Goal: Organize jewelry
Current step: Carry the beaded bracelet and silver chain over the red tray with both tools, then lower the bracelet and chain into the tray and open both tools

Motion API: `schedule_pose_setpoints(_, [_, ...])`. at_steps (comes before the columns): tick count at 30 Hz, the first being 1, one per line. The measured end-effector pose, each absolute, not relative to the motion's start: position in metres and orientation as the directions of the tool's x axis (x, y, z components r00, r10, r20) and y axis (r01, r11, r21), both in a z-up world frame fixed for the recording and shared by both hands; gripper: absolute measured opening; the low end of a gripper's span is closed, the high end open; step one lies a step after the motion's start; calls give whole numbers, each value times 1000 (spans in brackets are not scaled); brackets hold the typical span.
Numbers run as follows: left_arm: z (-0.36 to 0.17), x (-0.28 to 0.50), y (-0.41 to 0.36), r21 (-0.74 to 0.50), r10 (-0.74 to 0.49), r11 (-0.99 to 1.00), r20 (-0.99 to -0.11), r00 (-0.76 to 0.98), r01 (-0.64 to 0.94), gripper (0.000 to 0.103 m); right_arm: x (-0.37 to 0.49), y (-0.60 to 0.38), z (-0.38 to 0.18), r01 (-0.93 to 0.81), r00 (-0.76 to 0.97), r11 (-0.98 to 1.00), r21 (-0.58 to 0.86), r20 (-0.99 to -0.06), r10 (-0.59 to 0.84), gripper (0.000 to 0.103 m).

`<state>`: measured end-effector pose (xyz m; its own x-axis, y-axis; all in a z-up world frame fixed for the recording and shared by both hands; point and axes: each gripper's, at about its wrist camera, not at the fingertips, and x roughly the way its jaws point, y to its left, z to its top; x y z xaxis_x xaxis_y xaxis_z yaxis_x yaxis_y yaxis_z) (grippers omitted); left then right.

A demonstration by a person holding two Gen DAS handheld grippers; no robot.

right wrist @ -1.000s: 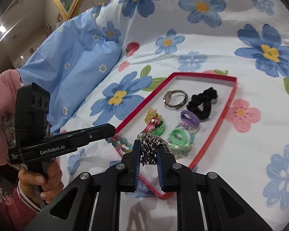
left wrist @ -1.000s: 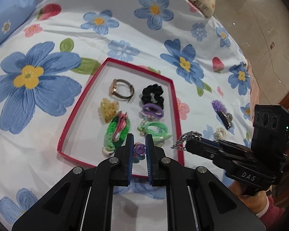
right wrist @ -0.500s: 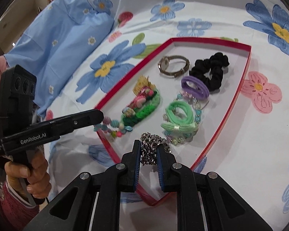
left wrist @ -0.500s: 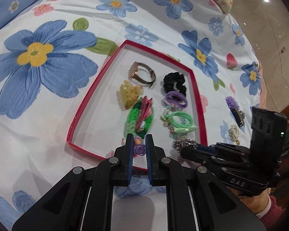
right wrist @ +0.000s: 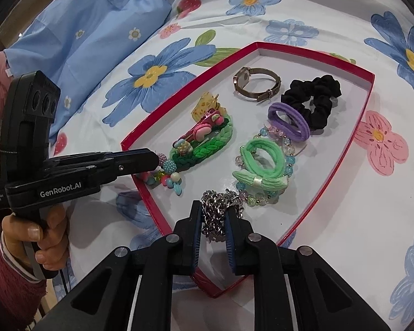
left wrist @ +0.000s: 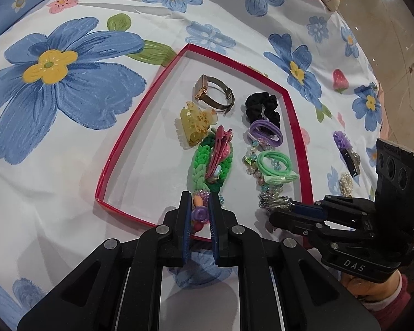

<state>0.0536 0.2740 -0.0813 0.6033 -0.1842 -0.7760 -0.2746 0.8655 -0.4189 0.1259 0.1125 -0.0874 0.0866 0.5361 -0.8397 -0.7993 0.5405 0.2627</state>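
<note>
Floral bedsheet [left wrist: 69,88] under everything, blue pillow [right wrist: 77,27] far left in the right wrist view. Red-rimmed tray [left wrist: 118,149] sits mid-sheet, long axis running near to far, already loaded: left column has a watch [left wrist: 214,95] far, then a yellow claw clip [left wrist: 193,125], then a green braided band [left wrist: 211,162] with a pink clip on top; right column has a black scrunchie [left wrist: 262,107], purple hair tie [left wrist: 265,132], green hair ties [left wrist: 274,165] over a clear bead bracelet. Left gripper [left wrist: 200,215] is clamped narrow on a colourful bead bracelet [right wrist: 165,175], which hangs over the near-left rim, just near of the braided band. Right gripper [right wrist: 214,220] is pinched on a bunched silver chain [right wrist: 220,207], hanging just inside the near end of the tray, directly near of the green hair ties and almost touching the bead bracelet there. Key relation: both drop spots are the bare tray floor straight ahead of each tool's fingers, each at the near end of its own column, so neither hand needs to cross. Chain looks closer to being set down; the bead bracelet straddles the rim and probably needs a small push forward first. Risk: chain tangling with the clear beads. A purple flower clip [left wrist: 345,149] and pearl piece [left wrist: 346,182] are outside, right of tray.
</note>
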Motion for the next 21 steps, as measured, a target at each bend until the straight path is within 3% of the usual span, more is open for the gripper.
schedule_pose_setpoints(13, [-82,53,273,-410,-179,869,-783,596,-278,11,125,114,-87,-802,90,541,254,-843,530,18])
schedule_pose_setpoints(21, [-81,53,274,-399,-163,870,-788,593,-291,13,122,105,-74,-794,127,553,253,-820,558,25])
